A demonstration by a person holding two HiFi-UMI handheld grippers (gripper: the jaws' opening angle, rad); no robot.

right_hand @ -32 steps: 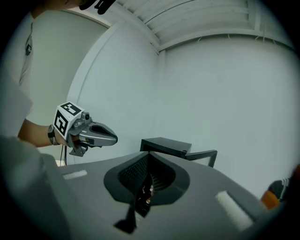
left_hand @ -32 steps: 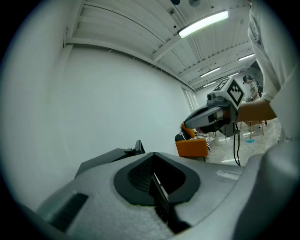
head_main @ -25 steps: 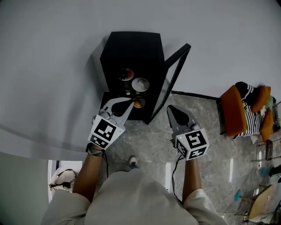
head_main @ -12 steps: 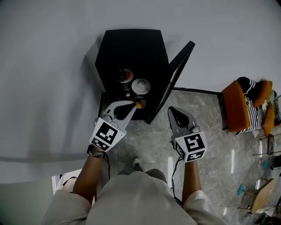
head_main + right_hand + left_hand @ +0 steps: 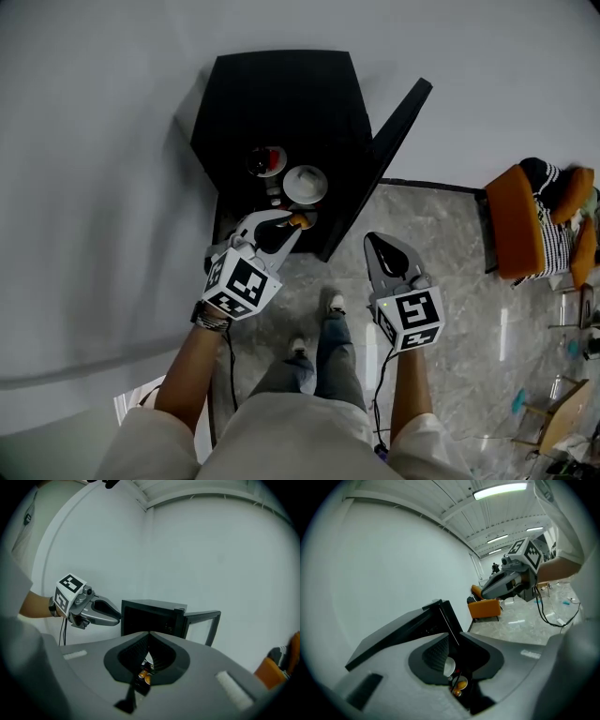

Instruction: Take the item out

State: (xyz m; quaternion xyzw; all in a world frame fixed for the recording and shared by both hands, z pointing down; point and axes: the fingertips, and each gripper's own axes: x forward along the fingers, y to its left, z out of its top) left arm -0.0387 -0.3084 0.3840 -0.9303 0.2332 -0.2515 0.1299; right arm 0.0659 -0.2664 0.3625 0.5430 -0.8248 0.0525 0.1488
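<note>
At the mouth of an open black cabinet, the left gripper has its jaws opening, and a narrow gap shows between them. A small, round, glossy orange item sits right at their tips on the cabinet's lower front, not pressed by either pad. Just behind it stand a white bowl and a red-topped container. The right gripper hangs outside, jaws together and empty, near the cabinet's door, which stands swung wide. Only the head view takes in the person's legs and shoes on the marble floor, with an orange chair off to the right. The left gripper view catches the orange item through the gap between its jaws, plus ceiling strip lights overhead. The right gripper view shows the cabinet front-on against a bare white wall, with the left gripper beside it.
</note>
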